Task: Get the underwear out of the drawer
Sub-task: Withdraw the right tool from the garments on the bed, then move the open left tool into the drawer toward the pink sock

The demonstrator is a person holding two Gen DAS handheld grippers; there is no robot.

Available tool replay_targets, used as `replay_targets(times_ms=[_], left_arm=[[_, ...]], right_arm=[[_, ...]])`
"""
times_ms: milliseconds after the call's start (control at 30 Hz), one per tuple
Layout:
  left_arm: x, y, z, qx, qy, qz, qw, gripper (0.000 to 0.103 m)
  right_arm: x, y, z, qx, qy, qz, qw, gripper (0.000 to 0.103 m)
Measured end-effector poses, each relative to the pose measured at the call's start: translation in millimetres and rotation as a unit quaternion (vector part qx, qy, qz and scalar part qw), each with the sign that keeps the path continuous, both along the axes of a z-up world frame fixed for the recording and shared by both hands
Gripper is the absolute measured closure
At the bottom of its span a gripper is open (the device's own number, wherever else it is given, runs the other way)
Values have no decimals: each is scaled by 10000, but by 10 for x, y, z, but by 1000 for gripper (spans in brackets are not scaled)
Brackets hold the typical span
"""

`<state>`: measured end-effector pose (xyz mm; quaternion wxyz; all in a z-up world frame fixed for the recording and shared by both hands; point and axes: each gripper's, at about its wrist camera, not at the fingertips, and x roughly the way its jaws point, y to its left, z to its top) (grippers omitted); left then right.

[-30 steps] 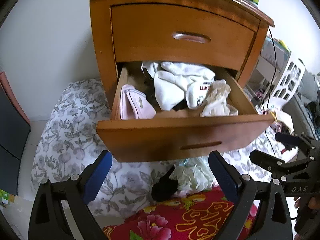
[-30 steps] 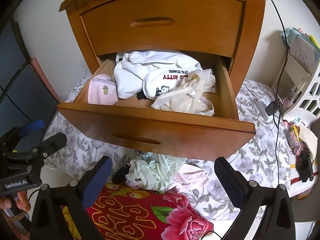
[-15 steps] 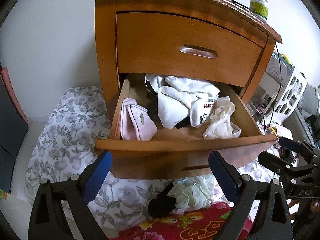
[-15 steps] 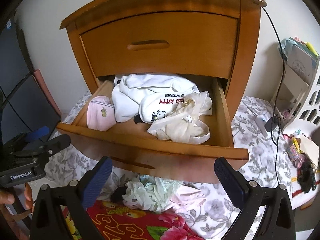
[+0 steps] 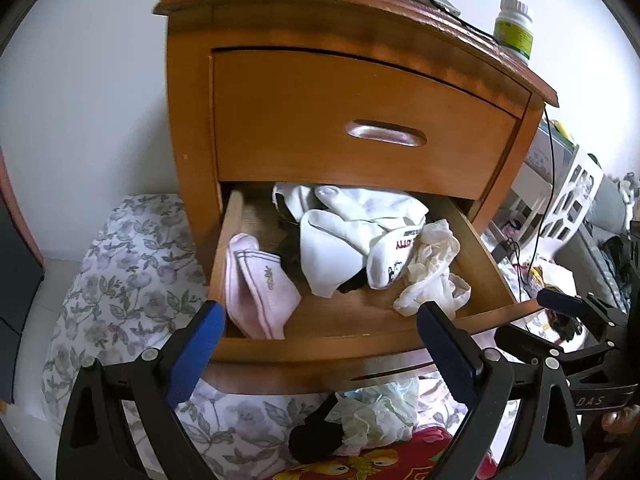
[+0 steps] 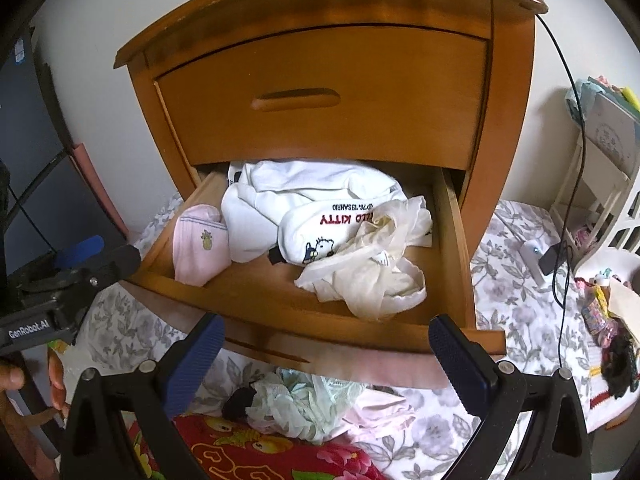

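Both grippers hang in front of the pulled-out lower drawer point(image 6: 280, 312) of the wooden nightstand point(image 5: 192, 120), jaws spread wide and holding nothing. The left gripper point(image 5: 320, 344) faces the drawer's left half; the right gripper point(image 6: 324, 356) sits lower right and looks straight into its right half.

Left to right, the drawer holds a pink folded garment point(image 6: 200, 250) standing against the left wall, a white heap with a printed Hello Kitty piece point(image 6: 320, 232) in the middle, and a crumpled cream underwear point(image 6: 372, 276) at the right front, just behind the front board. That cream piece lies ahead of and above the right gripper, slightly to its right, its bunch running front to back, so the right gripper seems the nearer tool for it.

On the floral sheet point(image 6: 512, 292) below the drawer, pale green lace underwear point(image 6: 292, 404) and a pale pink piece point(image 6: 380, 412) lie already out, beside a red patterned cloth point(image 6: 240, 456).
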<state>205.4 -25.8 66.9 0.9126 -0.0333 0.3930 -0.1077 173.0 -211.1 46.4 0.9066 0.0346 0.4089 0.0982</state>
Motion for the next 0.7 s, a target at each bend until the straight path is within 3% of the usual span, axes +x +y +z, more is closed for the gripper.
replay_targets(times_ms=[167, 433, 700], left_arm=[[105, -12, 10, -128, 40, -53, 9999, 6], [368, 22, 174, 68, -112, -48, 9999, 6], [774, 158, 148, 177, 198, 143, 9995, 6]], right_arm=[[41, -27, 29, 95, -110, -55, 9999, 0], [147, -112, 68, 241, -241, -187, 9992, 0], [241, -134, 61, 299, -245, -147, 9991, 0]])
